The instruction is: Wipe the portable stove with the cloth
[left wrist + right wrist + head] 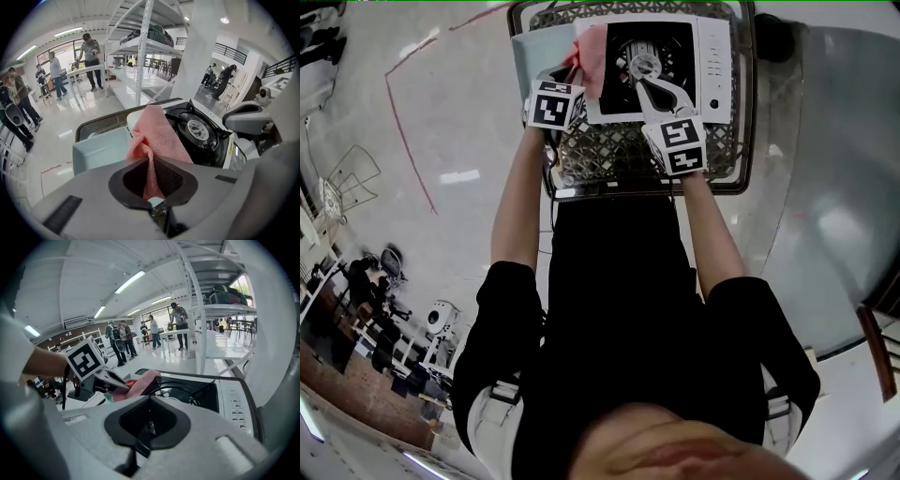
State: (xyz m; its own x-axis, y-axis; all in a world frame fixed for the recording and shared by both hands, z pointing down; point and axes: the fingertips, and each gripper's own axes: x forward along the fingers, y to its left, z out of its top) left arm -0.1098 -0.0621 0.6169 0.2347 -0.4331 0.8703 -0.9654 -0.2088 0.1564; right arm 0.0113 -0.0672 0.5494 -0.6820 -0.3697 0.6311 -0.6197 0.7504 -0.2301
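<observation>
Only illegibly labelled stove panel (713, 66)

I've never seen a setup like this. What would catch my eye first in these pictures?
The soft pink cloth stands out first, pinched in the jaws of the left gripper at the left edge of the white portable stove with a black round burner. The stove rests on a dark wire mesh basket, and the right gripper, jaws shut and empty, is poised over the burner.
</observation>
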